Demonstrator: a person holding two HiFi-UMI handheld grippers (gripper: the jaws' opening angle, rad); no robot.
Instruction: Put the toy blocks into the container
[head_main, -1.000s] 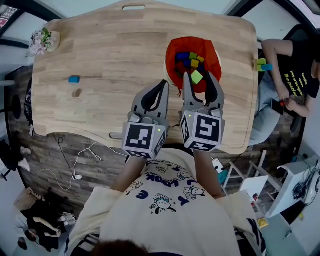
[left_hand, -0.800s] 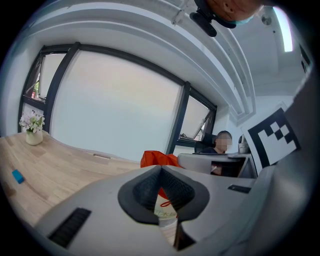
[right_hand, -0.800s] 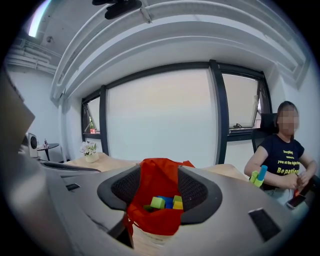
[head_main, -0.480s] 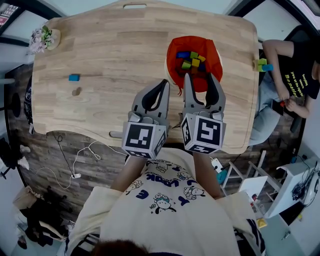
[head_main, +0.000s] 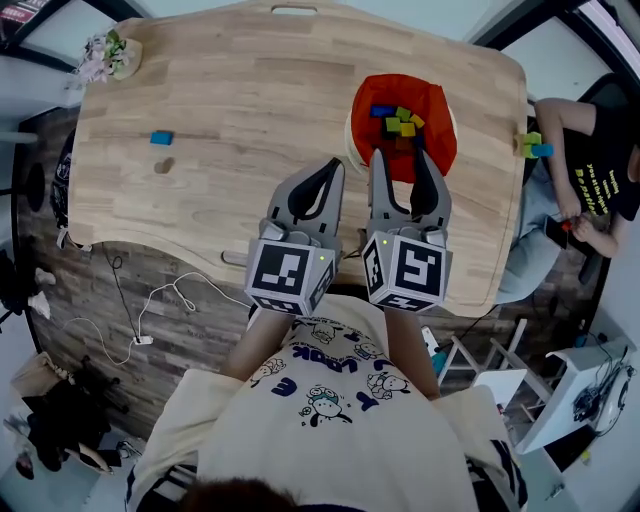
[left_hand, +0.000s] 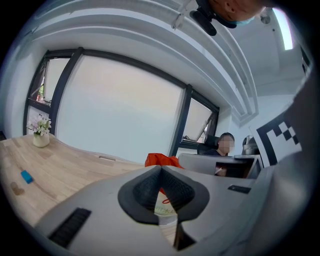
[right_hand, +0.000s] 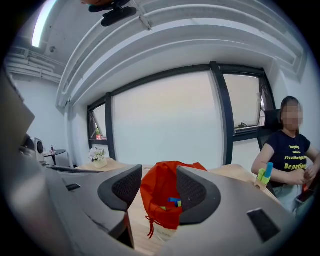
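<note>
A pale wooden table (head_main: 240, 90) with rounded corners stands on a dark plank floor (head_main: 170, 330), where a white cable (head_main: 165, 300) lies loose. Beyond the table, large frosted windows (left_hand: 120, 110) in dark frames fill the wall. A light strip (right_hand: 42, 22) glows on the white ceiling (right_hand: 165, 35).

Bright, even daylight comes from the big windows (right_hand: 167, 120), which wash out to white. A ceiling strip (right_hand: 42, 22) glares at the top of the right gripper view. Shadows on the table (head_main: 230, 110) are faint and soft. The 2 gripper views are fisheye, with black corners and bowed lines. The left gripper (left_hand: 161, 167), close to its lens, looks slightly soft and shaded.
</note>
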